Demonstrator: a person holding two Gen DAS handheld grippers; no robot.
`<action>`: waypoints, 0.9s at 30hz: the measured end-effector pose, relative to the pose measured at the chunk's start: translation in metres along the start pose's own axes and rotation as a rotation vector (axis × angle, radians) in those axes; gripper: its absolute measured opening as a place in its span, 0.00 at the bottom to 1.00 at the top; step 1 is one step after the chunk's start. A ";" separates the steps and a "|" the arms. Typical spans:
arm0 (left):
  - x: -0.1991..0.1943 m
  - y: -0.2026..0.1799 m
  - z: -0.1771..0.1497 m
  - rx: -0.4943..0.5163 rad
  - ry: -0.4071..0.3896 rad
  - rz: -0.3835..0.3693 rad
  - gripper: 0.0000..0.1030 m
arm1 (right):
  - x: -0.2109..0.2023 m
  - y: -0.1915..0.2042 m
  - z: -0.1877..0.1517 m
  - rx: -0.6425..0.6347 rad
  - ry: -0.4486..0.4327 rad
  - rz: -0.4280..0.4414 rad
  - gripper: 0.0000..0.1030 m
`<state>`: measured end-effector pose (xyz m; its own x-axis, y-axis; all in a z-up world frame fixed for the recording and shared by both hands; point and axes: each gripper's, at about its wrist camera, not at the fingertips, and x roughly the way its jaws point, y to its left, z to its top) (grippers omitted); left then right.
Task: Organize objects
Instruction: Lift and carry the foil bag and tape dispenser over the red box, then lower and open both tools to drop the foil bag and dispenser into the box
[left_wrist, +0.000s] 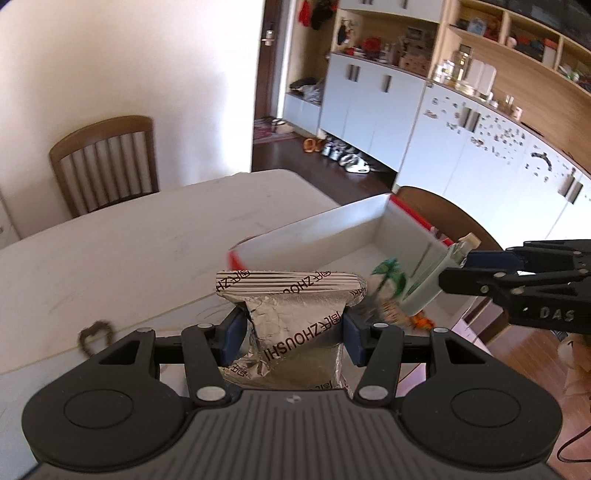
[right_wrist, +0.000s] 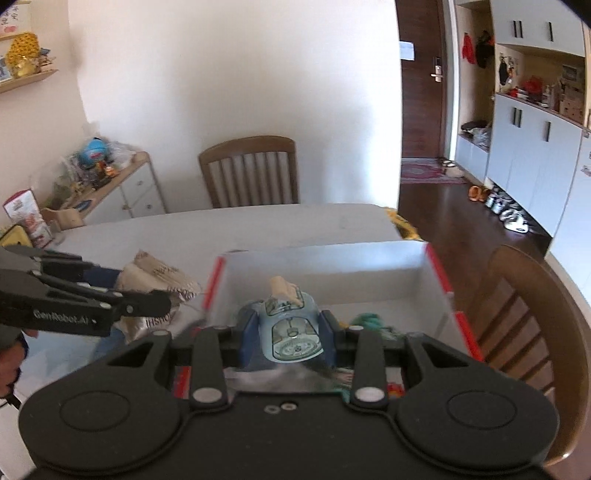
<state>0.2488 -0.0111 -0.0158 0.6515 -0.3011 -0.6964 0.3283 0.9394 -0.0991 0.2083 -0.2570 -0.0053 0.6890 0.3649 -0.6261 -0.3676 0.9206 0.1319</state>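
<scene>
Gripped in your left claw, the silver foil packet is hanging just short of the white box on the bench. Your right claw is clamping a pale blue bottle over the box. Next, you're probably lowering and releasing both inside.

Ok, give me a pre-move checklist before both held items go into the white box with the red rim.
1. Left gripper shut on the crinkled silver foil packet: ok.
2. Right gripper shut on the small pale-blue printed bottle: ok.
3. Bottle over the open white cardboard box with red rim: ok.
4. Foil packet over the box: not ok, short of its near wall.
5. Free floor space inside the box: cannot tell.
6. Grippers apart from each other: ok.
</scene>
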 end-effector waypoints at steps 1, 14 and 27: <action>0.005 -0.006 0.004 0.005 0.003 -0.003 0.52 | 0.001 -0.006 -0.002 0.002 0.004 -0.005 0.33; 0.076 -0.057 0.034 0.023 0.069 0.007 0.52 | 0.016 -0.061 -0.025 -0.008 0.082 -0.033 0.33; 0.136 -0.074 0.034 0.026 0.177 0.060 0.52 | 0.053 -0.061 -0.039 -0.072 0.175 0.009 0.33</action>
<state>0.3363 -0.1272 -0.0794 0.5406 -0.2086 -0.8150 0.3114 0.9496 -0.0365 0.2426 -0.2997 -0.0768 0.5690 0.3372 -0.7500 -0.4210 0.9029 0.0865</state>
